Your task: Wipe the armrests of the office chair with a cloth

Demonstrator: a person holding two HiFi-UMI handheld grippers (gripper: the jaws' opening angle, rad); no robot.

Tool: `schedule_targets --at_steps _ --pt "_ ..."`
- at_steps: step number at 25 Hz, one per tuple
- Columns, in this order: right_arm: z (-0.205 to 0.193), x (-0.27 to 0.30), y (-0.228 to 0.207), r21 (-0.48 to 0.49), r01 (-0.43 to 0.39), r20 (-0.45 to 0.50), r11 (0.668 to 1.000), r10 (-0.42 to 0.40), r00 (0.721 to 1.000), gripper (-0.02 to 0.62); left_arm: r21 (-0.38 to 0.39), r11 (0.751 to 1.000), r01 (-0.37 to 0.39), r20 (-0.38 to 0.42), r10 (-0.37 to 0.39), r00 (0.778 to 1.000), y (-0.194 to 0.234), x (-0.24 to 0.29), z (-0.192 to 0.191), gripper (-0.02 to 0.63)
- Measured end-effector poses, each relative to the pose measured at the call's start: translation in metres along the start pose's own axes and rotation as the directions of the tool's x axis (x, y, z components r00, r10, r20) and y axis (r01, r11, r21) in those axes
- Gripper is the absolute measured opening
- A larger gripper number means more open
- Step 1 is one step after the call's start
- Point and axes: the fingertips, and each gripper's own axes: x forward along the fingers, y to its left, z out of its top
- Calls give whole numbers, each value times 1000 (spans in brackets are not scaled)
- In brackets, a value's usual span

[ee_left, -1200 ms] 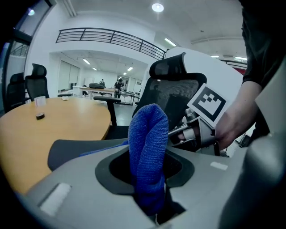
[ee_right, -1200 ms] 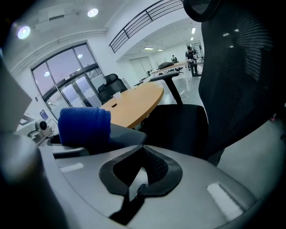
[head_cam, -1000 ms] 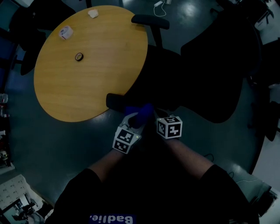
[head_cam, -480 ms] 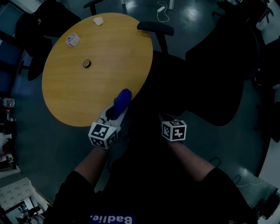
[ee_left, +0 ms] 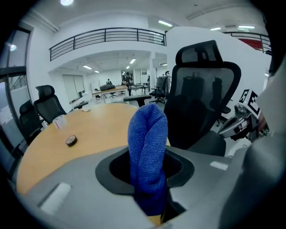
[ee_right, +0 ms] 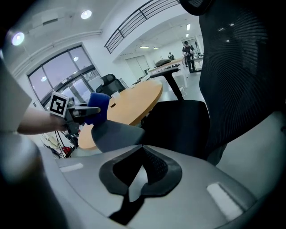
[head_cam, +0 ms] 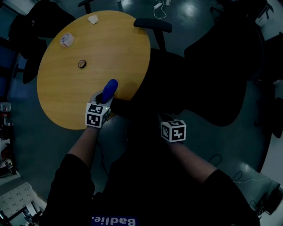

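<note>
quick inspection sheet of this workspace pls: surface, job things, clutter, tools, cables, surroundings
Surface: round wooden table, a few small items on it.
Job's things: blue cloth, bunched upright; black office chair at the table's edge, far armrest and near armrest both visible.
Clutter: white cup, small dark disc, small white item, all on the table.
Grippers: left tool shut on the blue cloth; right tool shut, empty.
Cables: white cable on the floor beyond the table.
Surroundings: other office chairs, balcony railing.
</note>
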Motion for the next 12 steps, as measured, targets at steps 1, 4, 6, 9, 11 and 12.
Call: schedule_targets --at_steps 1,4,6,9,11,12 --pt "-1 0 1 -6 -1 -5 1000 1 1000 2 2 1000 17 -12 -17 1000 -7 7 -2 146" --pt "-4 -2 2 -27 -3 -15 1000 3 1000 2 30 998 60 -31 -59 998 -31 16 -1 146" --pt "-5 -3 1 -37 -2 -18 999 2 1000 2 59 994 87 -43 -85 995 -45 19 3 146" --pt "-5 -2 2 -45 4 -23 999 -5 1000 2 101 982 158 -41 -155 987 -70 22 14 146" --pt "-3 0 5 -46 2 -25 999 -3 1000 2 127 968 218 -43 -214 976 -92 24 20 146" --pt "-2 2 7 -49 -2 -26 999 1 1000 2 140 959 246 -46 -242 969 -106 26 23 146"
